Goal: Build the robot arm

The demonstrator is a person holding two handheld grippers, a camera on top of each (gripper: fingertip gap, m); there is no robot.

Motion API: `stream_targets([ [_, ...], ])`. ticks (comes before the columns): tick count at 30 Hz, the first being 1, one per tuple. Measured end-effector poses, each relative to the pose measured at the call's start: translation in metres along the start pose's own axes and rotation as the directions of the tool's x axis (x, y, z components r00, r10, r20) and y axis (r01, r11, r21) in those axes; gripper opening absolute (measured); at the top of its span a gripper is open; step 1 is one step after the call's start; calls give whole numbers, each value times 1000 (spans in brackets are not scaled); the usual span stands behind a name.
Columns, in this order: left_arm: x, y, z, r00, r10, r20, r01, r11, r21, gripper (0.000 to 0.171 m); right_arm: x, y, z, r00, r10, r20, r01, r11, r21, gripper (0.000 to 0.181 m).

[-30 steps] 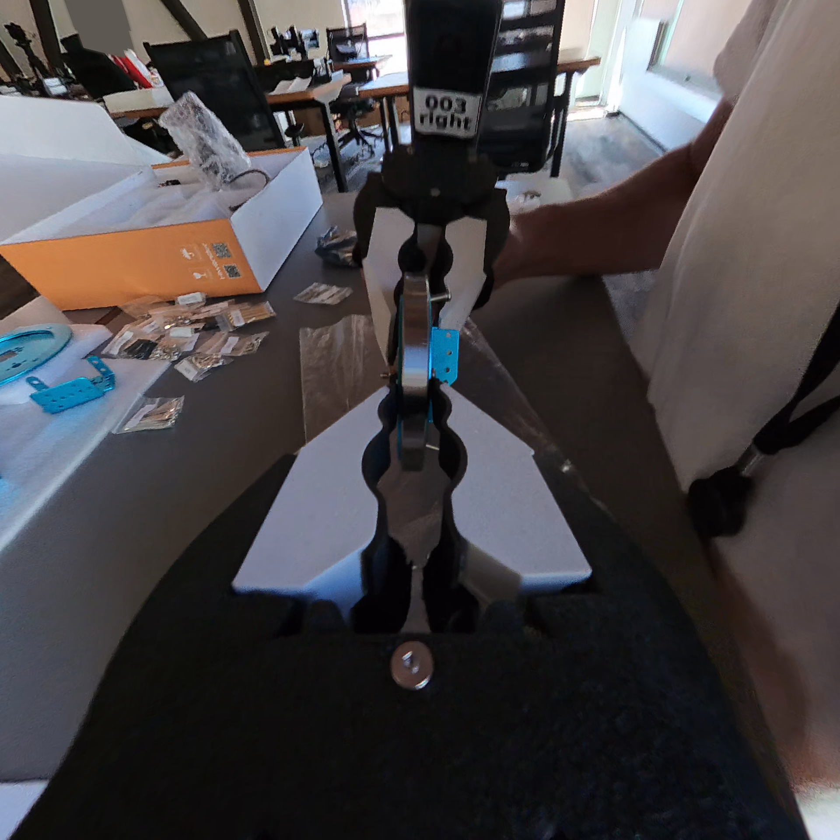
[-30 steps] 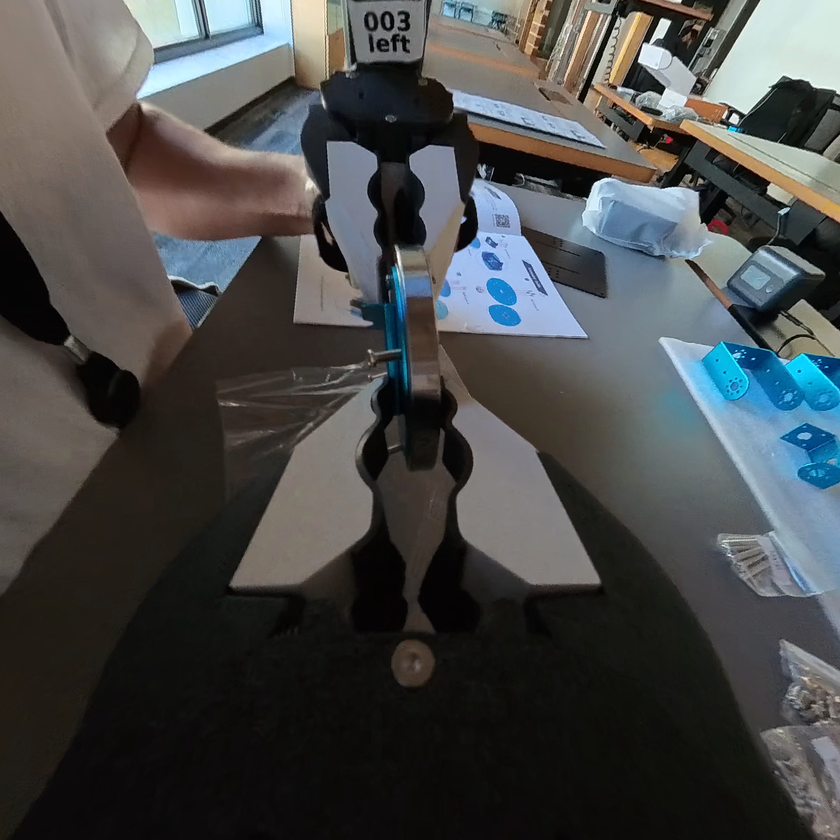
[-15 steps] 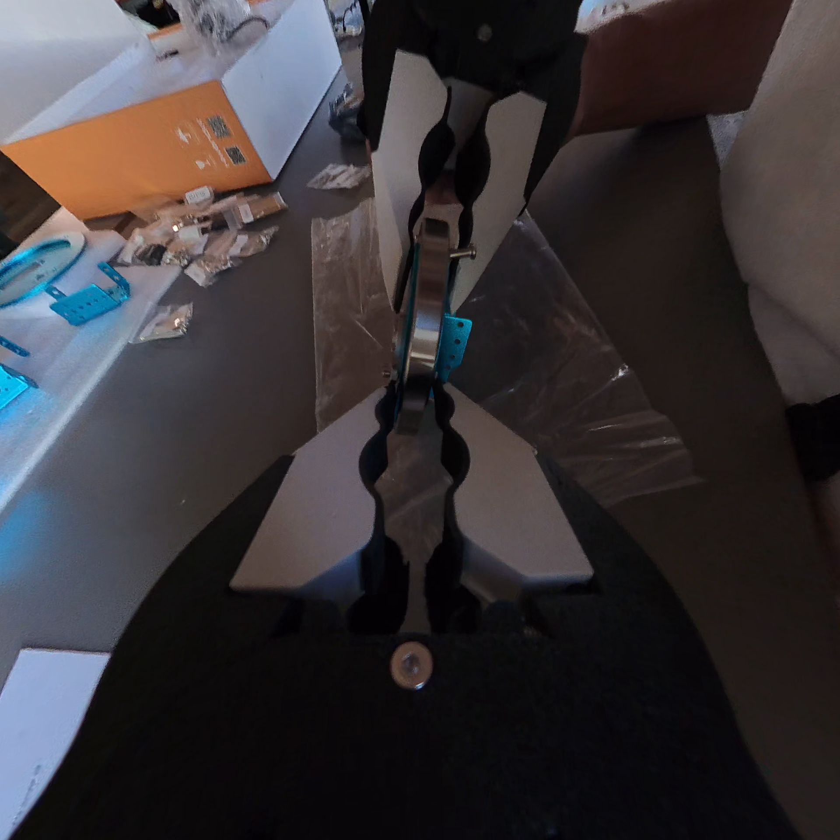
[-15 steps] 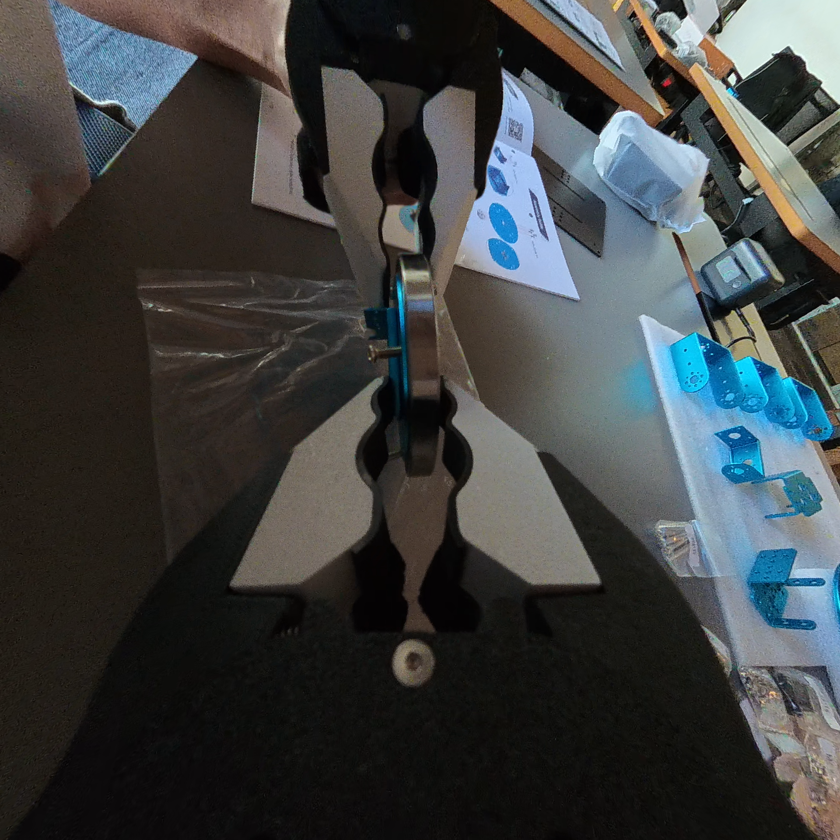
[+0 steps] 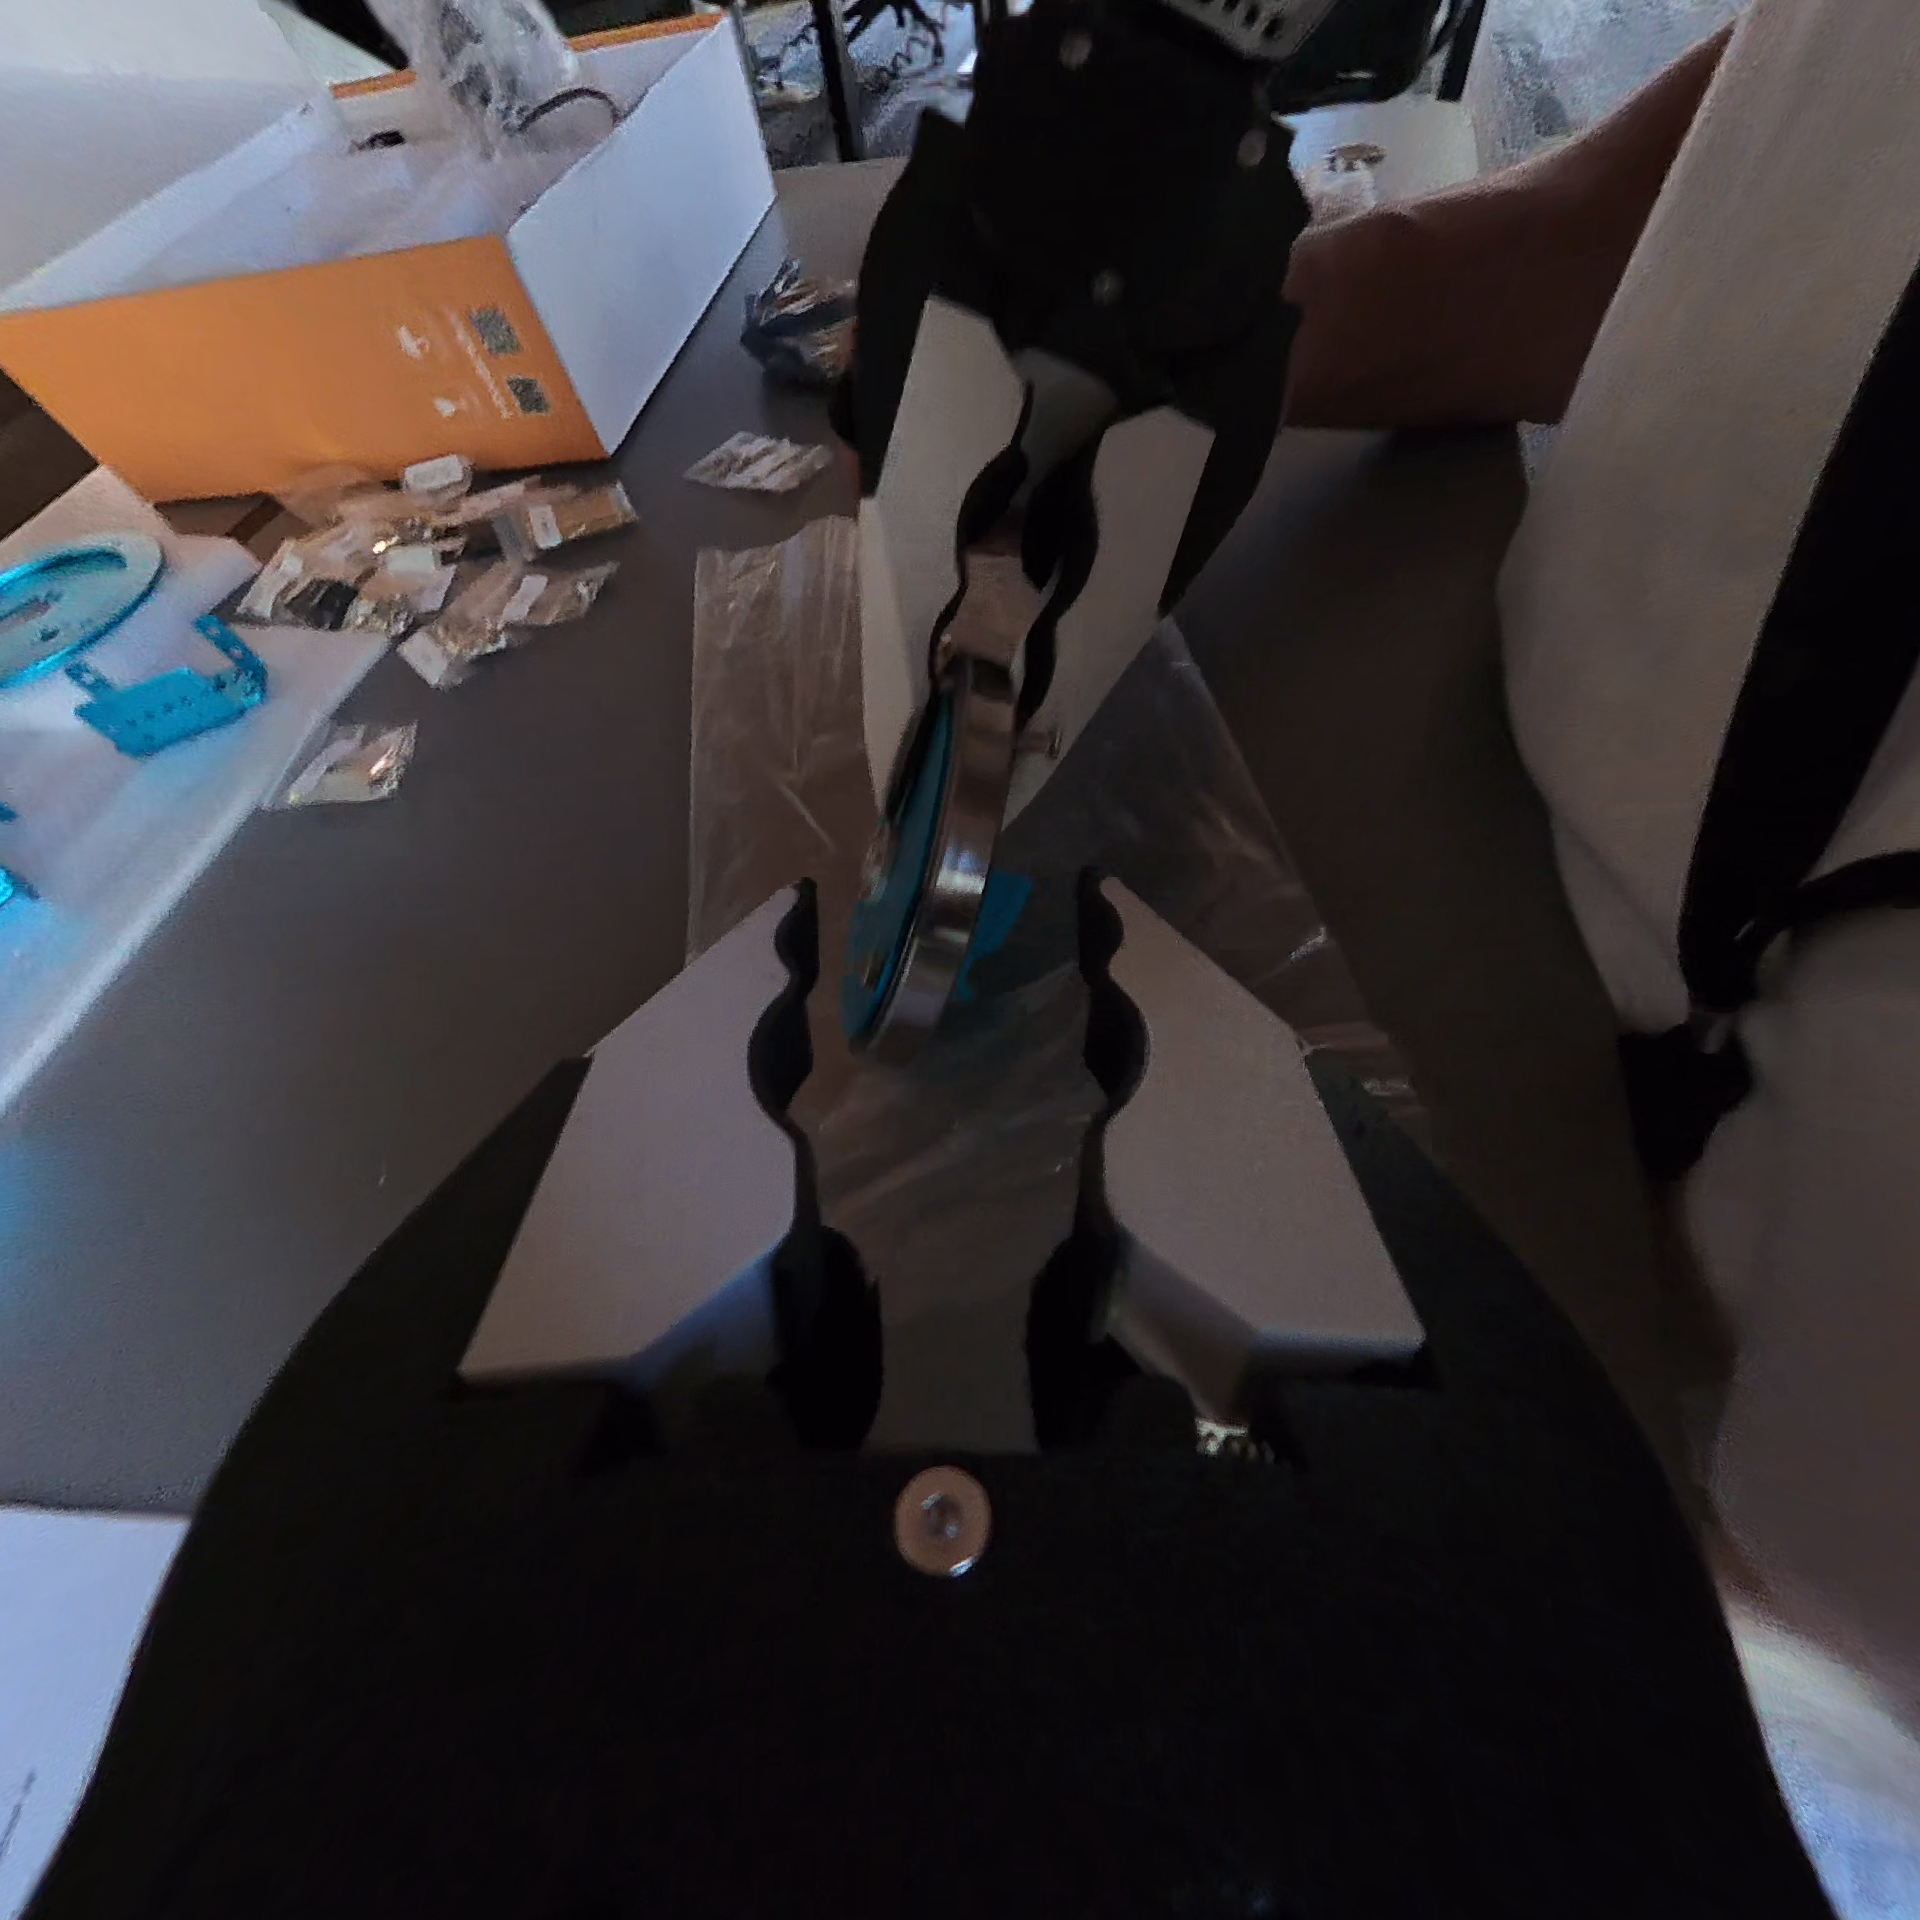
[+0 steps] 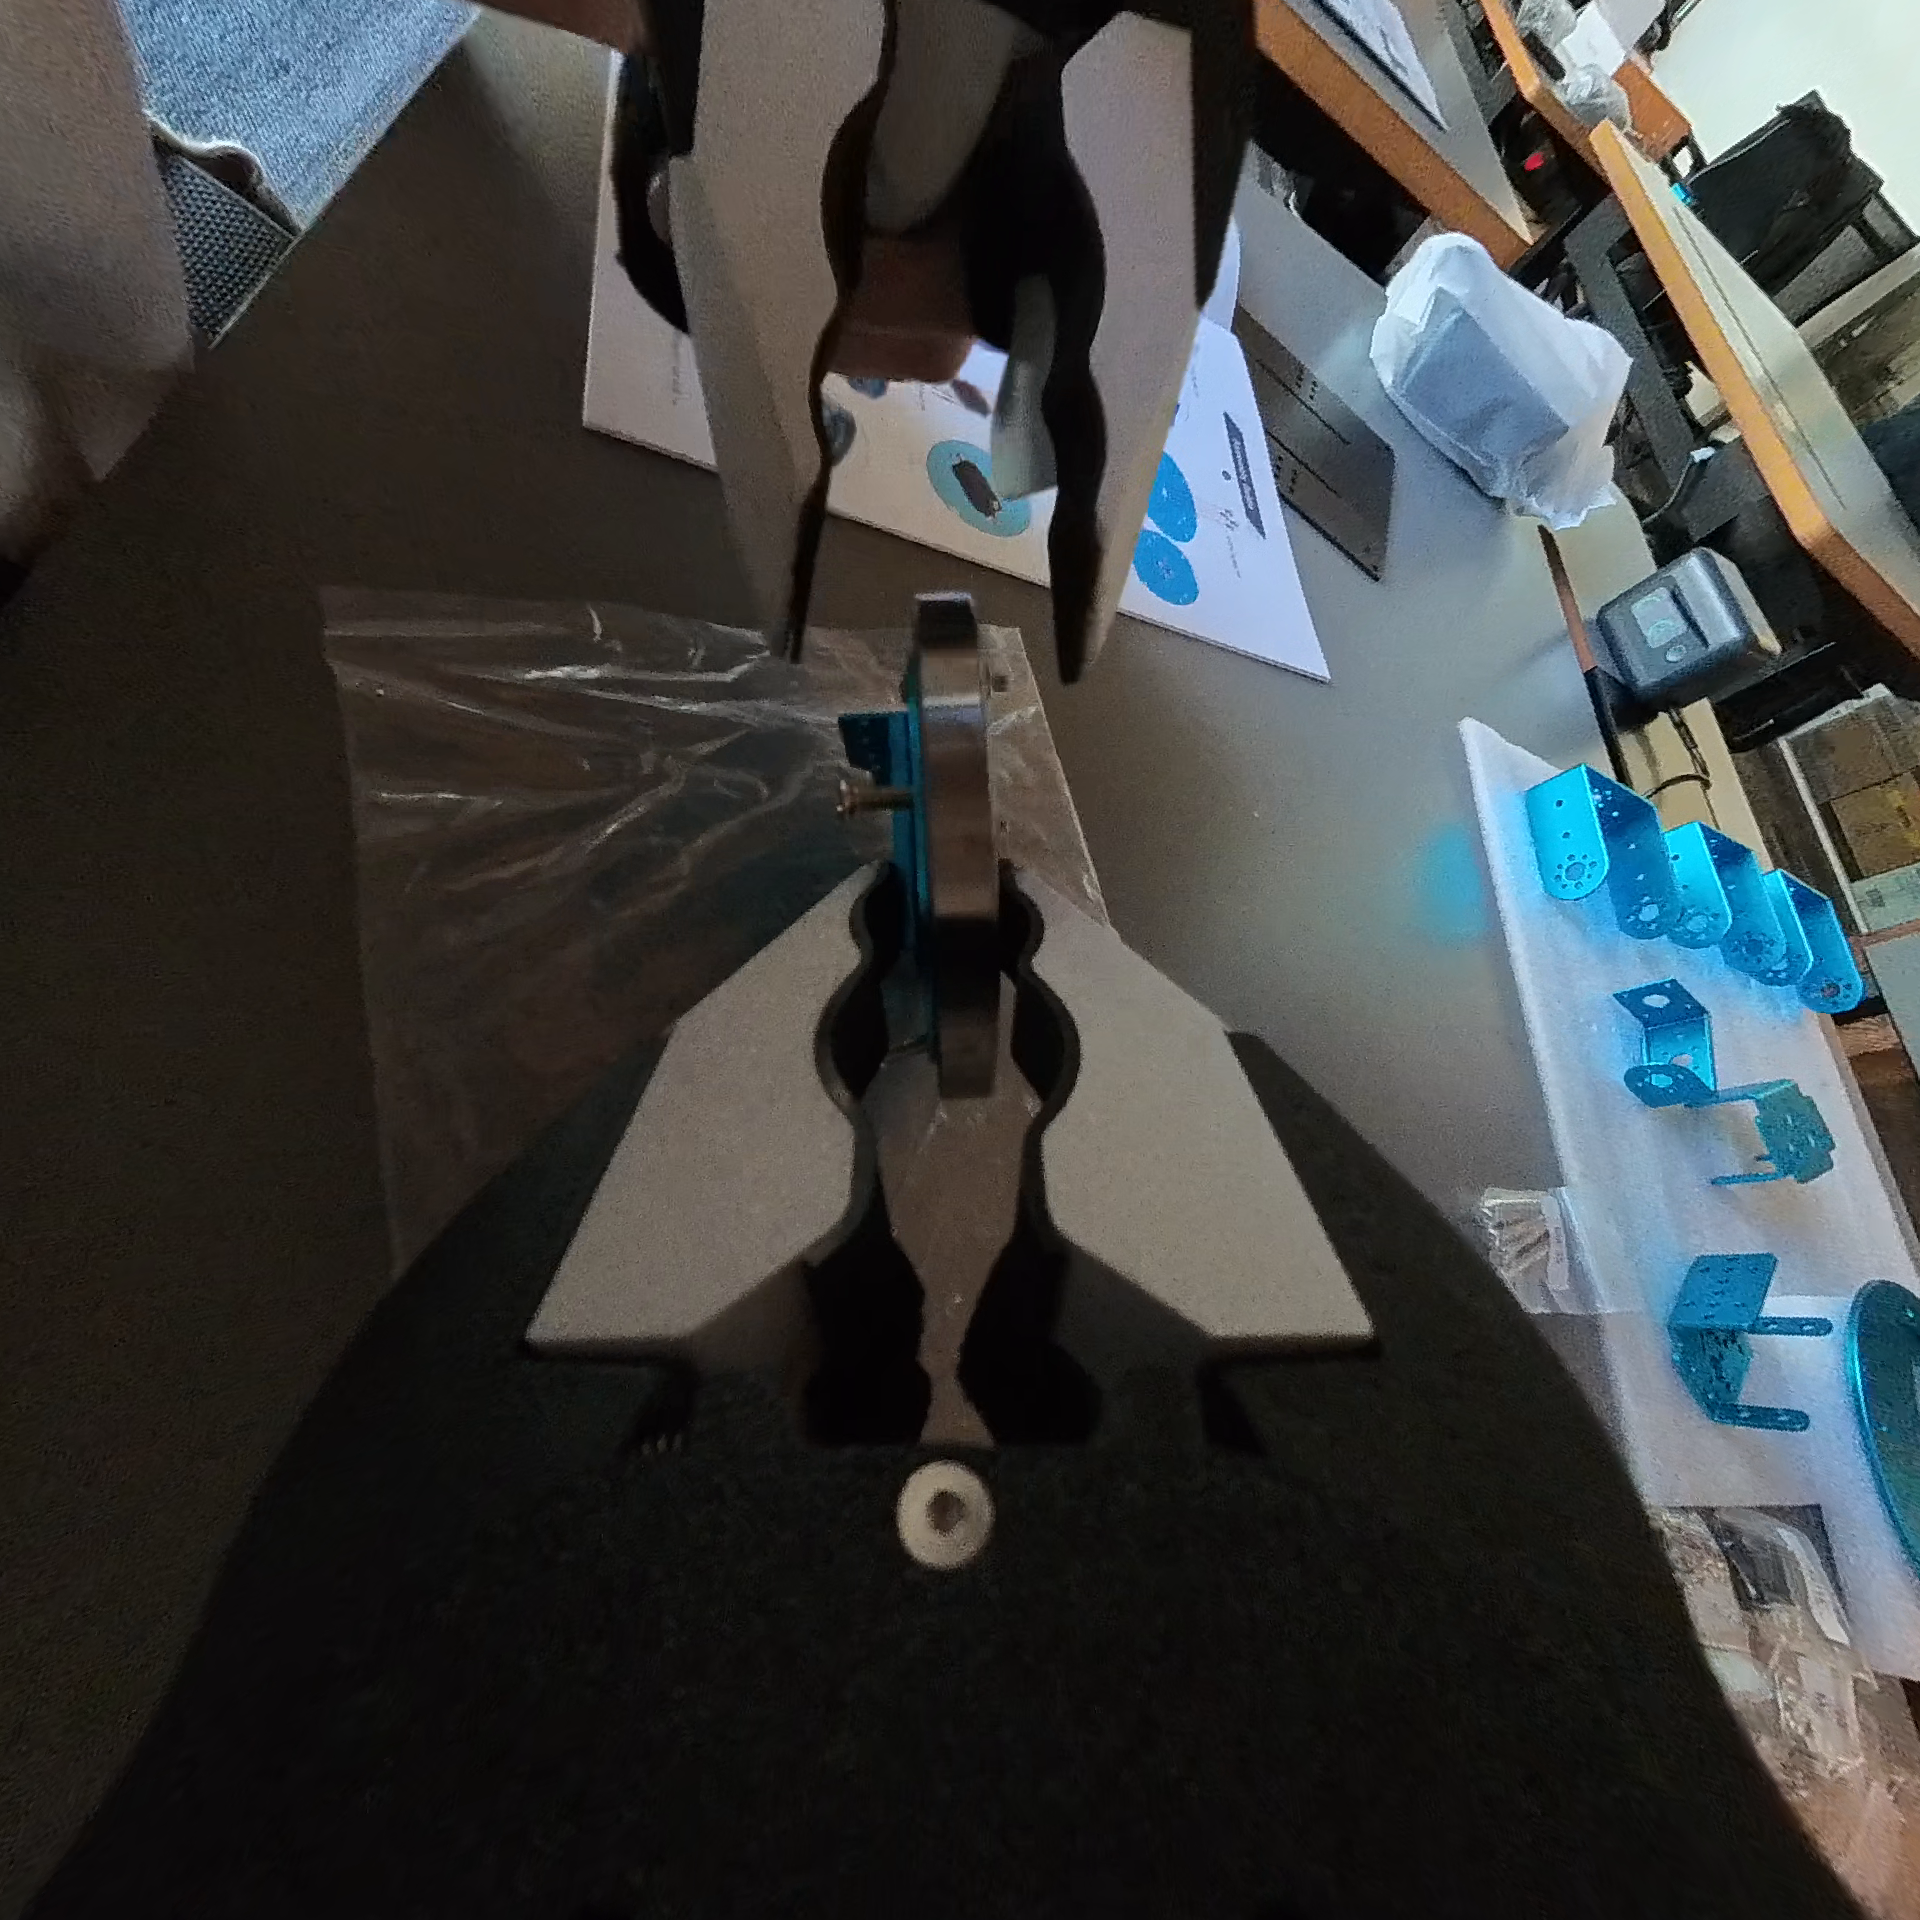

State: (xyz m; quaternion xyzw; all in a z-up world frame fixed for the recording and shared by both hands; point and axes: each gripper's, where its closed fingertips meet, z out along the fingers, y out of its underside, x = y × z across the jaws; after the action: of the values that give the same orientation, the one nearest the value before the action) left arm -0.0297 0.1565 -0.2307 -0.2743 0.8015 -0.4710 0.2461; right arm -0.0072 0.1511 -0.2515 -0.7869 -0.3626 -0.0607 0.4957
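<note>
A round silver ring with a blue plate, a small blue bracket and a screw fixed to it (image 6: 951, 831) is seen edge-on. My right gripper (image 6: 945, 883) is shut on its near edge and holds it above a clear plastic bag (image 6: 582, 790) on the dark grey table (image 6: 208, 831). My left gripper (image 6: 930, 634) faces it from the far side, open, with its fingertips on either side of the ring's far edge and apart from it. In the left wrist view the ring (image 5: 925, 883) hangs tilted from the right gripper (image 5: 987, 675), between the spread fingers of the left gripper (image 5: 945, 888).
An open orange and white box (image 5: 343, 353), small bags of hardware (image 5: 447, 582) and a blue bracket (image 5: 166, 707) lie to the left. A printed sheet (image 6: 1226, 540), a wrapped bundle (image 6: 1486, 374) and blue brackets (image 6: 1704, 894) on white foam lie to the right. A person's arm (image 5: 1455, 312) reaches in.
My left gripper has opened and let go of the ring. The right gripper still holds it, and the ring now tilts in the left wrist view. Both views have dipped toward the table.
</note>
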Motion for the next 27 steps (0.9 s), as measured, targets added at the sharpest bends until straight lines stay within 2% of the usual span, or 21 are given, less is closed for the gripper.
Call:
stream_targets([
  [5, 8, 6, 15, 997, 19, -72, -28, 991, -128, 48, -4, -1, 1, 999, -37, -7, 37, 999, -21, 16],
  [7, 10, 12, 18, 996, 18, -90, -33, 986, -165, 38, -5, -1, 1, 999, -48, -13, 48, 999, -21, 16],
  [9, 10, 13, 18, 996, 31, -84, -45, 985, -168, 29, -8, -1, 2, 999, -47, -3, 47, 999, -19, 17],
  [16, 5, 8, 16, 997, 72, -34, -76, 987, -144, 21, -8, -6, -1, 998, 57, -14, -57, 998, 38, 17],
  [20, 4, 6, 15, 997, 70, -40, -74, 989, -129, 19, -2, -16, -11, 992, 123, -27, -118, 983, 142, 36],
  [23, 5, 7, 15, 996, 76, -41, -81, 988, -129, 19, -7, -19, -12, 986, 165, 34, -168, 971, 167, 55],
  [27, 4, 7, 15, 996, 73, -42, -77, 989, -125, 19, -19, -27, -13, 982, 162, 98, -179, 965, 193, 62],
])
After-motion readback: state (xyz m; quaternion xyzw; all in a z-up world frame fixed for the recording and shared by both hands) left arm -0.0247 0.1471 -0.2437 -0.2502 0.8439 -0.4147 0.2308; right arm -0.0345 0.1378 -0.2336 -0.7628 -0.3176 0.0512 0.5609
